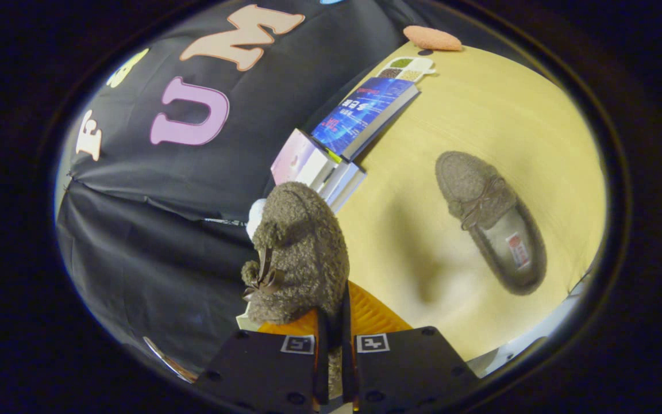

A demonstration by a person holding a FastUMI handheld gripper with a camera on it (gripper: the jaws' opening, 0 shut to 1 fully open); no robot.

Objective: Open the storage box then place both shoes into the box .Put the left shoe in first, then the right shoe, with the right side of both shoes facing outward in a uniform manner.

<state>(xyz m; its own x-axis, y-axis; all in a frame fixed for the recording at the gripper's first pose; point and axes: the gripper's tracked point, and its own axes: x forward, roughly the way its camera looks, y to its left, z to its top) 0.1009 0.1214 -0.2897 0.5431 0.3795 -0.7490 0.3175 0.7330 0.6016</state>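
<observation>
Jaws: pinching held shoe [299,253] at its heel rim, toe hanging forward
Second shoe [489,221]: on counter [411,230], beyond and right
Risk: I hold a thin edge; shoe may swing or slip

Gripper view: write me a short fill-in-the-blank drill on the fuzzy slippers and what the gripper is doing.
1. The gripper is shut on one fuzzy grey-brown slipper, lifted above the ____ wooden table.
2. The other fuzzy slipper lies on the ____.
3. The held slipper has a small ____ on its top.
4. A blue-covered ____ lies beyond the held slipper.

Missing words: yellow; table; bow; book
</observation>
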